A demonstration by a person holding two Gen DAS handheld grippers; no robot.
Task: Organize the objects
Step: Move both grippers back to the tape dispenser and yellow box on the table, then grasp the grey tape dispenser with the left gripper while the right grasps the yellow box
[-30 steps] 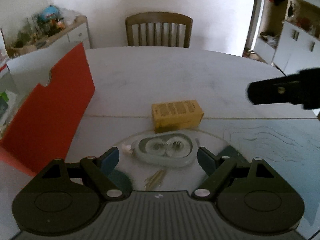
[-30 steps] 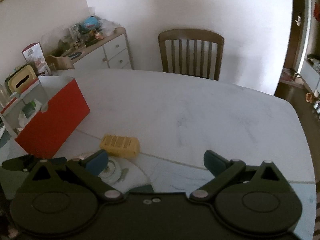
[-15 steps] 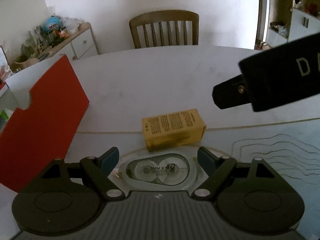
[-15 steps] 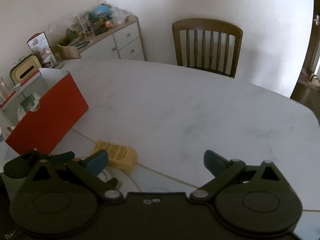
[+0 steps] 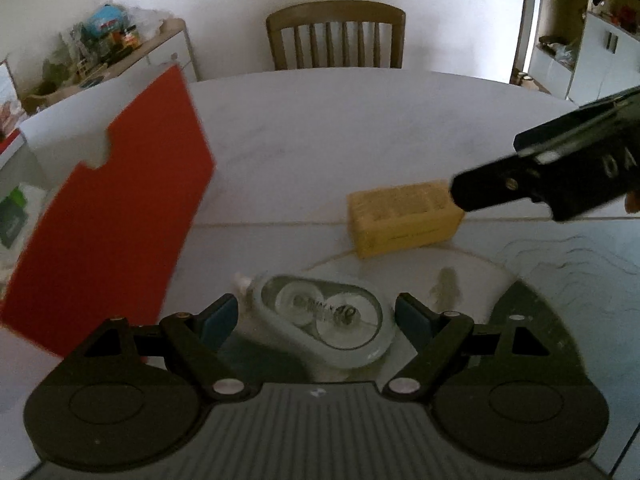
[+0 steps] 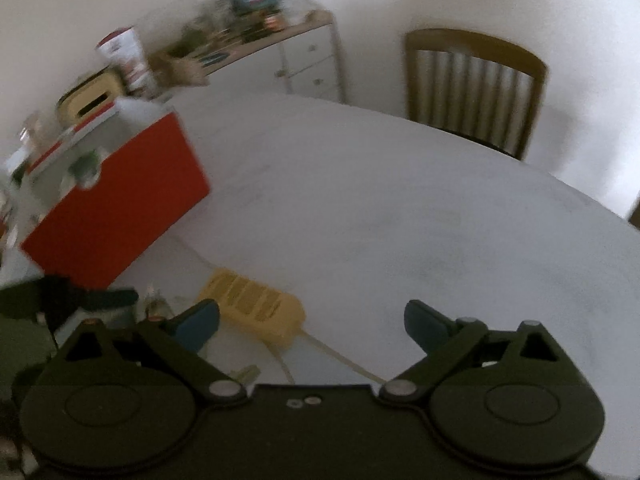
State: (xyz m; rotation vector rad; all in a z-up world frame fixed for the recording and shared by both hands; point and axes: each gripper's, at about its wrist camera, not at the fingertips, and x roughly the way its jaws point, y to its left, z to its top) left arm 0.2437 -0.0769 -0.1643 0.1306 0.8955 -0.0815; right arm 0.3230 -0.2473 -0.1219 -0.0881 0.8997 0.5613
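1. Tape dispenser (image 5: 324,320), clear and oval, lies on the white table (image 5: 340,128) between the wide-spread pads of the left gripper (image 5: 316,318); neither pad touches it
2. Right gripper (image 6: 312,322) also stands wide apart, holding nothing, with the yellow box (image 6: 252,308) just ahead of its left pad
3. Yellow box sits just beyond the dispenser
4. Red storage box (image 5: 112,216) stands at the table's left side

The table (image 6: 400,208) lies bare across the frame's middle and right; the red box (image 6: 120,208) at left and yellow box (image 6: 256,312) at lower centre block passage.
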